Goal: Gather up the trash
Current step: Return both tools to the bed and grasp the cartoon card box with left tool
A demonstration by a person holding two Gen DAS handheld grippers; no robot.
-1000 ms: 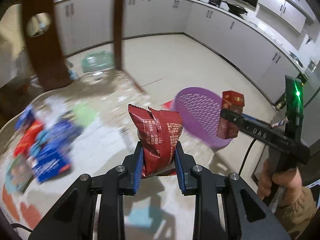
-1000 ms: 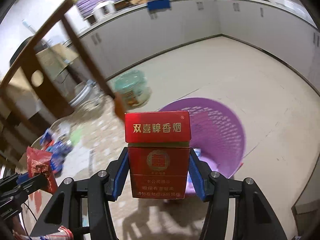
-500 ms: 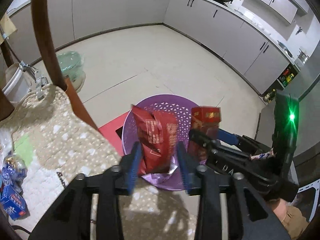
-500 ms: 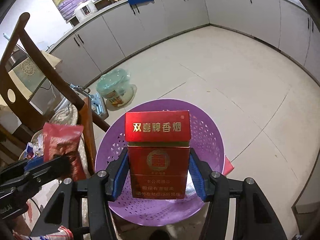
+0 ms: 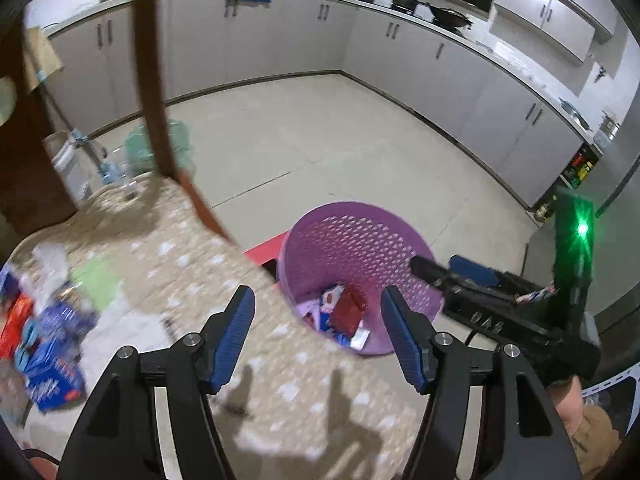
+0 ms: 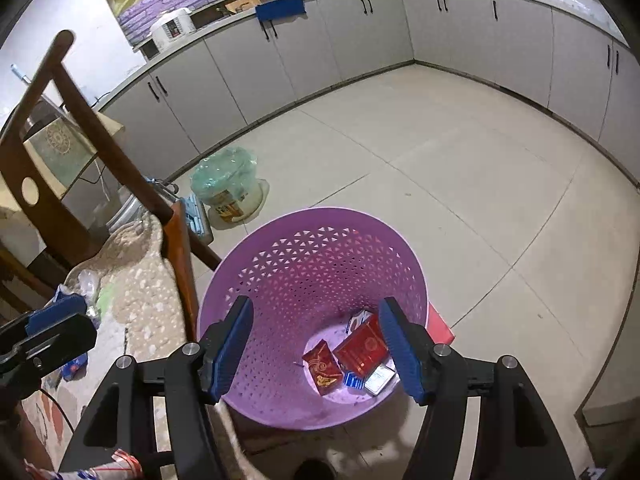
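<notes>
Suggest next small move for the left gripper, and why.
Probably swing the left gripper back left toward the blue and red packets on the cloth-covered table. Both grippers are open and empty, the red box and red wrapper lie in the purple basket, and those packets remain.

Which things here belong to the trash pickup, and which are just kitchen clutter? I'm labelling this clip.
Job:
purple basket
red cigarette pack and red snack bag, both in the basket
wrappers on the table
left gripper and right gripper, both open

Lying about:
wooden chair
green-covered pot on the floor
rice cooker
</notes>
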